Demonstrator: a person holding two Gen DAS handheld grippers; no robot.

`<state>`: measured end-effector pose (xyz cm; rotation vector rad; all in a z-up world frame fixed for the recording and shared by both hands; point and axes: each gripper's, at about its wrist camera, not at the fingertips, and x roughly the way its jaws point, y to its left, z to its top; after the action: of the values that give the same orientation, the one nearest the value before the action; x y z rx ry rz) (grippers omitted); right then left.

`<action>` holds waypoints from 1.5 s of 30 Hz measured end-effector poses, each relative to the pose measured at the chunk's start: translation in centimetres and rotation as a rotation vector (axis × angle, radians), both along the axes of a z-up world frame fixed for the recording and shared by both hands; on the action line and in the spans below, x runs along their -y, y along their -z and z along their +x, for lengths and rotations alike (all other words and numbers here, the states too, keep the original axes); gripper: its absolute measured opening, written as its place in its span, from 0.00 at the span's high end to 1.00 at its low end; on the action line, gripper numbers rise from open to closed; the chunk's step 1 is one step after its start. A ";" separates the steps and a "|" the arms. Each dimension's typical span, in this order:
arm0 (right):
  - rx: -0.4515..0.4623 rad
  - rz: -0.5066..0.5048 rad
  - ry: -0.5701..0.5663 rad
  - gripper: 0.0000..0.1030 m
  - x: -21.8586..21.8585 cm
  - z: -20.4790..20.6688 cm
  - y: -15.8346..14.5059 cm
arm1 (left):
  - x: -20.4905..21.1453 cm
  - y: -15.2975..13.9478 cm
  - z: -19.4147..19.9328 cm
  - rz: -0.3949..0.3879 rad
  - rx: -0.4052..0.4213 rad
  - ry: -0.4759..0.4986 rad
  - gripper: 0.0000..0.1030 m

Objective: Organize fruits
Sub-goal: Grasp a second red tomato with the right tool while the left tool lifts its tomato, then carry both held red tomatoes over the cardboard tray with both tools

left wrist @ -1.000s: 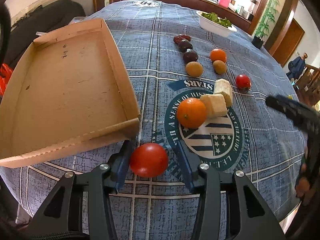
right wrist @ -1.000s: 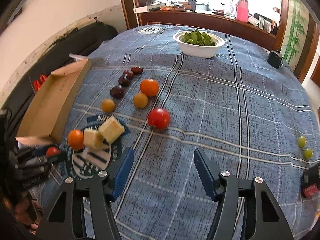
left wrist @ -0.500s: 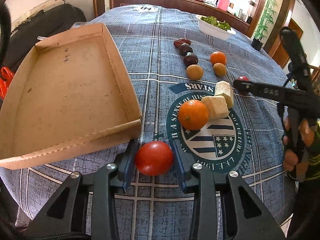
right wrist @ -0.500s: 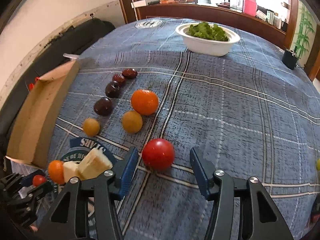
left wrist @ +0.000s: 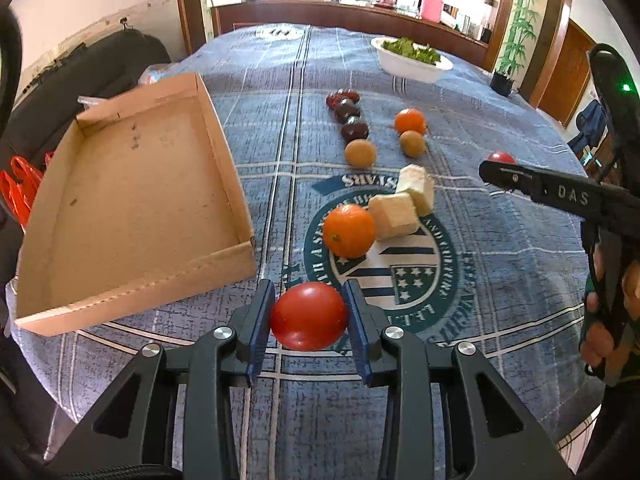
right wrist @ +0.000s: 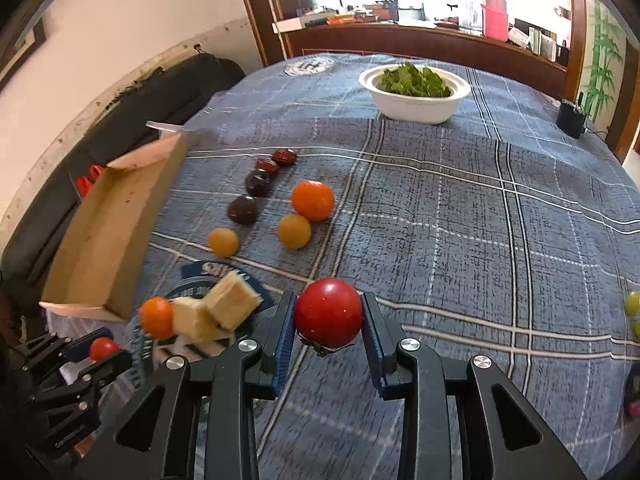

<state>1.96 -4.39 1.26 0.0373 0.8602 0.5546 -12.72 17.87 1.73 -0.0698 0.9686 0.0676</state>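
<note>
Two-handed pick of tomatoes. The left gripper is clamped on a red tomato, pads pressing both flanks; the fruit sits at the pad tips, close over the blue plaid cloth of the tabletop. The right gripper is closing on a second tomato, stem end turned down; its pads already meet the skin on both sides.

Doing the step well, as a judgement: a ripe tomato bruises and slips, so the squeeze should stop once the fruit no longer shifts, and each lift should go straight up before any sideways carry. The likely goal is the shallow cardboard tray, which lies just ahead and to the left of the left gripper; its near wall must be cleared before lowering. The right gripper has farther to travel, past an orange and two pale cake-like blocks lying to its left.

Ahead of both grippers lie dark plums, two yellow-brown fruits and another orange; two green grapes rest far right of the right gripper.

Surroundings: a white bowl of greens beyond, a wooden sideboard under a bright window, and a dark sofa beside the tabletop.
</note>
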 end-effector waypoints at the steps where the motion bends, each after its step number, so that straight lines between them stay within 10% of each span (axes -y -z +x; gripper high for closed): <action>1: 0.005 0.005 -0.004 0.68 0.0 -0.4 -0.3 | 0.0 -0.4 -0.2 0.004 0.010 -0.001 0.68; 45: 0.087 0.079 -0.339 0.69 -11.9 -7.3 -6.2 | -12.8 -5.6 -2.9 0.083 0.135 -0.341 0.68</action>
<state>-5.33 7.49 7.45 -0.0615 0.7629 0.9013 -15.65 30.63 7.34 -0.1609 0.8101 0.4114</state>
